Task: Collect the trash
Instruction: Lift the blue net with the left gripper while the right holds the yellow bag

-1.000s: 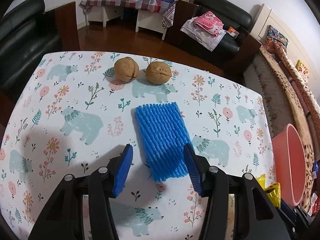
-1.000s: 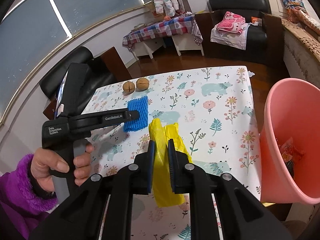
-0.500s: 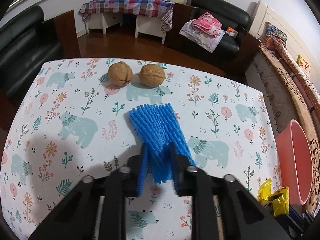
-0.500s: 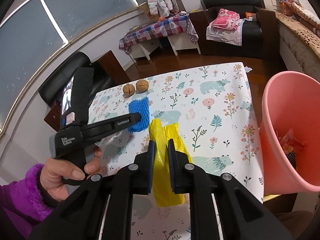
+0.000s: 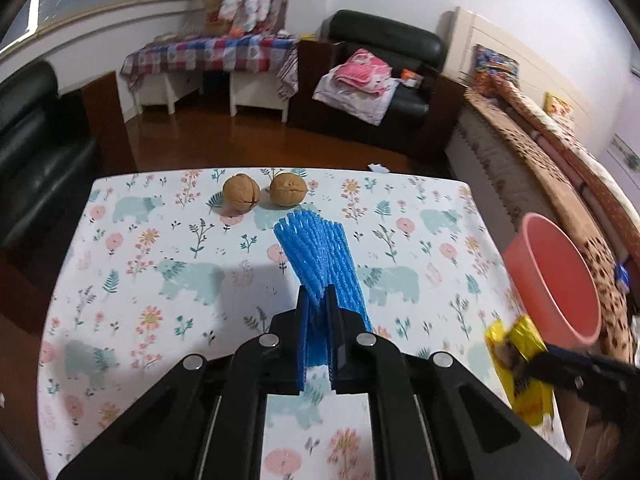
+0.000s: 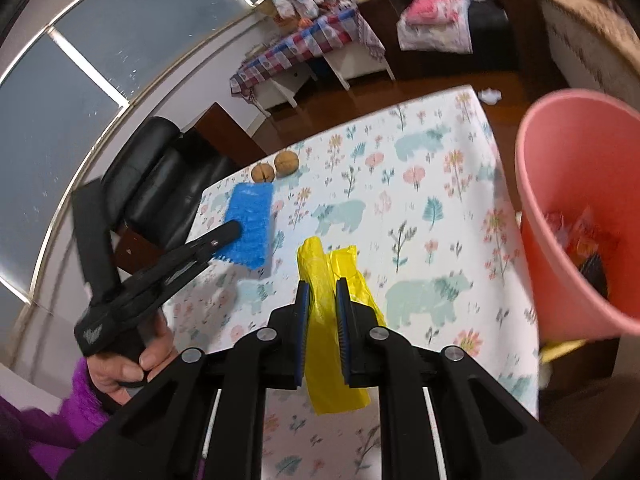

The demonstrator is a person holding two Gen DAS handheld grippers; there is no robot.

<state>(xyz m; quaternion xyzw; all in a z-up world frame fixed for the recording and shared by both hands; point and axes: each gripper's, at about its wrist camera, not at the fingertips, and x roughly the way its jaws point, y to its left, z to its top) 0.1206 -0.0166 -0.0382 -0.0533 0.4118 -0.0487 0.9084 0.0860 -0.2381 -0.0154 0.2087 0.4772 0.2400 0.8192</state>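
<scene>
My left gripper [image 5: 317, 300] is shut on a blue foam net sleeve [image 5: 320, 256] and holds it lifted above the table; the sleeve also shows in the right wrist view [image 6: 250, 230]. My right gripper [image 6: 322, 286] is shut on a yellow plastic wrapper [image 6: 330, 280], held above the table; the wrapper also shows in the left wrist view [image 5: 518, 364]. A pink bin [image 6: 576, 216] with some trash inside stands at the table's right edge, right of the right gripper; it also shows in the left wrist view [image 5: 554, 280].
Two walnuts [image 5: 264, 192] lie near the far edge of the floral tablecloth [image 5: 140, 260]. A black sofa [image 5: 28, 152] stands left of the table. Beyond are wooden floor, a checked bench and an armchair with clothes.
My left gripper closed on the blue sleeve and lifted it off the table. My right gripper, holding the yellow wrapper, moved closer to the pink bin.
</scene>
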